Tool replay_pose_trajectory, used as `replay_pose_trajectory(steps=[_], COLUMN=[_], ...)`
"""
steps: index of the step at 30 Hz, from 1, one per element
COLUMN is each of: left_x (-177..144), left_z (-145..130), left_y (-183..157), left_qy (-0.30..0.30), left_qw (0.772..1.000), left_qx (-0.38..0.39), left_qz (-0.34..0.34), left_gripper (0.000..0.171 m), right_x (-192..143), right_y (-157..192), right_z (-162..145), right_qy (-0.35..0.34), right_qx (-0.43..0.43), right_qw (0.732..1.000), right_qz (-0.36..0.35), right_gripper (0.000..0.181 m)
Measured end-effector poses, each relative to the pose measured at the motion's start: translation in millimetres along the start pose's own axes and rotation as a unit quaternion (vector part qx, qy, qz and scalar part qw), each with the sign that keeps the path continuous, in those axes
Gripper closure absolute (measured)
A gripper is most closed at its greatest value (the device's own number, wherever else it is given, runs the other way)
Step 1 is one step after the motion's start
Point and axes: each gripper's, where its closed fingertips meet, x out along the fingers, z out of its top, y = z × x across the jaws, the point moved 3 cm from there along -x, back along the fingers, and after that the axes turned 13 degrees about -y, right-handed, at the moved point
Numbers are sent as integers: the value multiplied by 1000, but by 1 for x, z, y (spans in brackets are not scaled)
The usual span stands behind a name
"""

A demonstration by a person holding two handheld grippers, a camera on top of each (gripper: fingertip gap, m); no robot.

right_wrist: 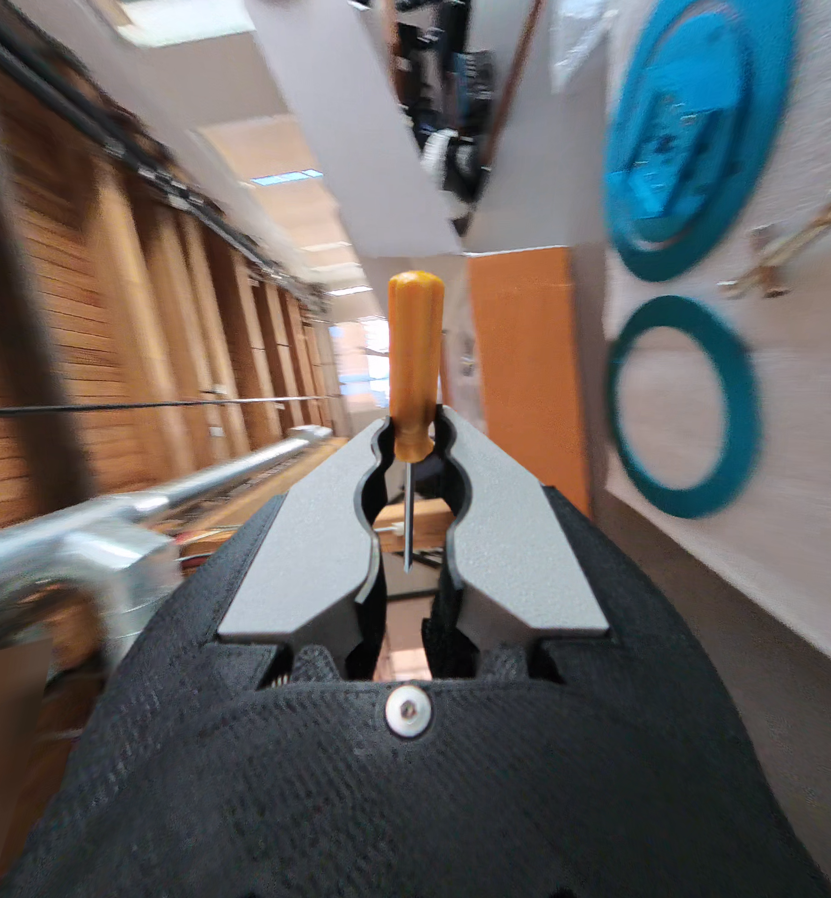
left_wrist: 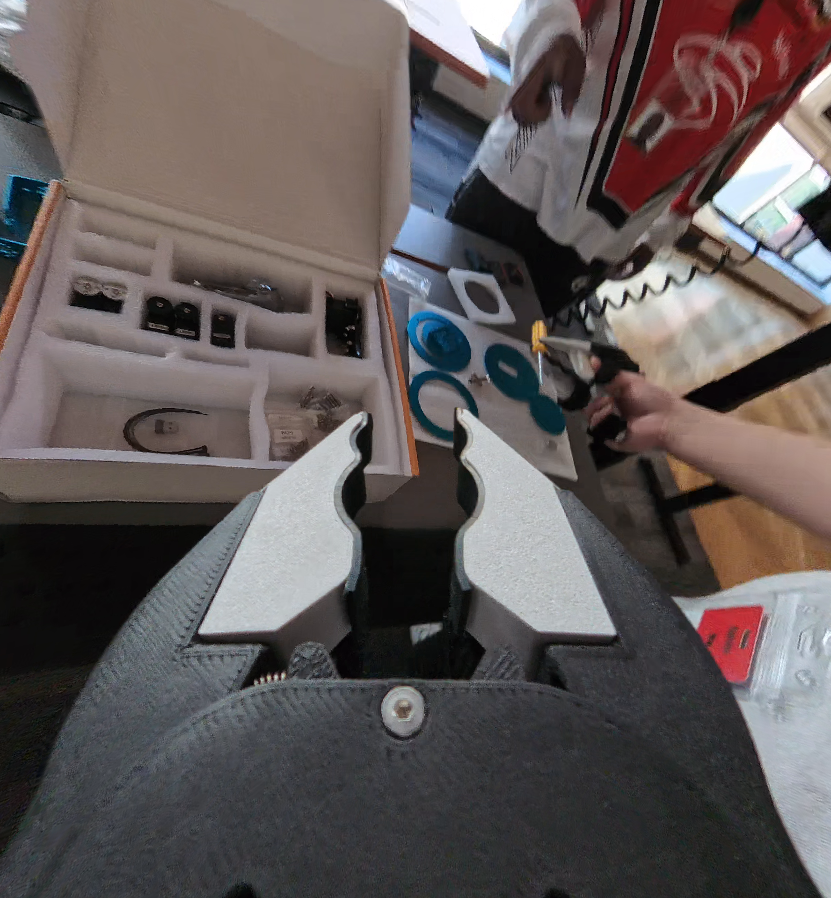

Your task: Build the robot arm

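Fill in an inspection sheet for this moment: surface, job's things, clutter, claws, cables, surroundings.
Surface: grey table, with a white sheet on it.
Job's things: open box with foam compartments holding small black parts and bagged hardware; blue rings and discs on the sheet; yellow screwdriver.
Clutter: white square frame; plastic bag with a red card at lower right.
Claws: left claw open, empty, near the box's front corner; right claw shut on the screwdriver handle, shaft pointing back toward the camera.
Cables: coiled black cord; black cable in the box.
Surroundings: person in red and white standing by; wood-panelled wall; windows.
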Motion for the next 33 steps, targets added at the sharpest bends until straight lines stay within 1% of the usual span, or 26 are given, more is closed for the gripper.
replay_pose_trajectory(steps=[1,2,4,6,8,9,11,14,16,18,20,22,24,25,27,28,30,31,33], left_x=[-8,-16,-33,-45,-48,-45,-31,7,40,78,127,187,246,272,314,330,348,351,344], left_z=[10,20,32,35,26,17,-12,-62,-93,-116,-135,-153,-173,-182,-199,-206,-223,-229,-237], left_y=[14,30,61,82,85,80,64,24,-8,-38,-64,-83,-101,-106,-118,-122,-125,-123,-123], left_qy=[-25,-44,-58,-58,-47,-34,12,105,163,191,215,236,258,266,275,279,302,311,325], left_qw=[999,998,996,994,994,995,997,992,980,967,950,929,905,894,875,869,858,856,865], left_qx=[-19,-32,-37,-23,-21,-22,-11,57,110,155,188,232,274,296,329,339,341,339,310], left_qz=[13,27,58,92,99,93,76,28,-21,-74,-126,-164,-198,-205,-224,-228,-236,-234,-225], left_gripper=[140,139,139,139,139,140,140,140,140,140,142,139,135,131,132,132,132,134,135], right_x=[1,3,4,3,1,-2,-11,-29,-44,-55,-61,-66,-71,-73,-76,-77,-79,-79,-78], right_y=[7,7,-6,-22,-32,-37,-48,-59,-64,-63,-55,-51,-53,-54,-50,-48,-52,-53,-61], right_z=[0,-1,-7,-12,-15,-16,-16,-13,-8,1,16,28,32,35,40,40,36,33,28], right_qy=[-5,-2,27,59,65,63,47,16,-8,-47,-88,-97,-78,-72,-58,-49,-29,-19,-4], right_qx=[6,-8,-63,-107,-127,-126,-114,-83,-68,-23,17,-6,-48,-66,-85,-86,-83,-83,-97], right_qw=[1000,1000,997,989,985,984,985,989,989,990,991,990,986,983,981,981,979,980,977], right_qz=[22,18,-37,-85,-100,-105,-120,-124,-133,-128,-101,-105,-137,-155,-164,-166,-184,-181,-189], right_gripper=[166,166,166,165,165,165,165,165,165,165,165,166,166,166,166,165,166,165,165])
